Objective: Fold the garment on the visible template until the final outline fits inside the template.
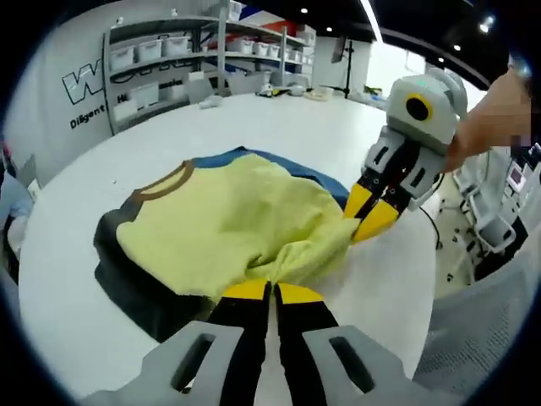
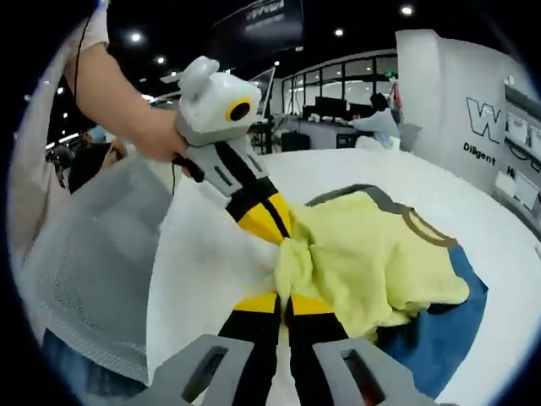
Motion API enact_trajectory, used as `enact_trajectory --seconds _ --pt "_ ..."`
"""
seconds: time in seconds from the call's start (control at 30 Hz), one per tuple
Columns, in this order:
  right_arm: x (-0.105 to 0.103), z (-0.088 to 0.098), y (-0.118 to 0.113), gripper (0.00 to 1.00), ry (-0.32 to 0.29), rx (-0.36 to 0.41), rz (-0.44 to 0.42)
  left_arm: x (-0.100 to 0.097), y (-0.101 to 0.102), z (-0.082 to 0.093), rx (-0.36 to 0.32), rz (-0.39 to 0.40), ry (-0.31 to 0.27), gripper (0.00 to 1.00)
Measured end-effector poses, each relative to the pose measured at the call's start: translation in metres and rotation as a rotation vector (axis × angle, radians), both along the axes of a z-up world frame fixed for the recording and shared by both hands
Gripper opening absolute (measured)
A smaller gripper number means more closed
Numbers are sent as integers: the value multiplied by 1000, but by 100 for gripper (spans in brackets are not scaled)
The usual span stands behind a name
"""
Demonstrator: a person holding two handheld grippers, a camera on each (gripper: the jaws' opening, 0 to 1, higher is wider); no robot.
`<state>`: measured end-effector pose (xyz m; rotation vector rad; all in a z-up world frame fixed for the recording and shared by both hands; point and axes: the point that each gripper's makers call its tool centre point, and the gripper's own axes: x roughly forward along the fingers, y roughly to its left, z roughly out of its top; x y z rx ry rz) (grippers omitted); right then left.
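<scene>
Soft, matt yellow cloth garment [image 1: 228,224] with dark grey sleeve and brown ribbed collar lies crumpled over a flat blue template [image 2: 444,326] on a smooth white table [image 1: 76,279]; at 6 o'clock, glossy yellow-tipped plastic left gripper [image 1: 270,293].

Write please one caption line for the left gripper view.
Both tongs, left and right, pinch the yellow garment's edge over the blue template.

Yellow garment [image 1: 228,224] rumpled, partly folded over blue template [image 2: 439,326].
</scene>
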<state>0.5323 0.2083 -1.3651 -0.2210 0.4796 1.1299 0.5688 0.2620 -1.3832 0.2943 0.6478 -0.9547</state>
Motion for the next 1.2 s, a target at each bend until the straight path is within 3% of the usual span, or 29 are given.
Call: enact_trajectory --seconds 0.13,0.23,0.37,0.5,0.57,0.7,0.73,0.83,0.9,1.03,1.2 --pt "7 33 9 0 20 81 -10 4 9 22 -35 35 -37 4" --pt "11 55 17 0 31 142 -14 -4 10 37 -73 32 -58 15" --pt "11 70 27 0 49 160 -4 -24 3 32 -34 -37 -91 31" --pt "5 75 35 0 79 171 14 -24 -7 26 -23 -21 -113 44" --pt "0 74 38 0 94 169 23 -21 -12 23 -22 -11 -118 41" --pt "-7 69 40 0 130 160 39 -16 -7 14 19 20 -111 5" --pt "-8 67 39 0 129 157 42 -14 -4 15 14 31 -104 1" --pt "-3 63 33 0 110 160 13 -10 1 18 8 46 -90 0" --pt "5 56 24 0 65 135 -21 -6 5 21 -7 70 -78 0" --pt "8 29 6 20 72 87 -76 5 13 25 -10 96 -69 0" --pt "-1 -5 -10 24 109 45 -115 21 25 23 -19 161 -40 0"
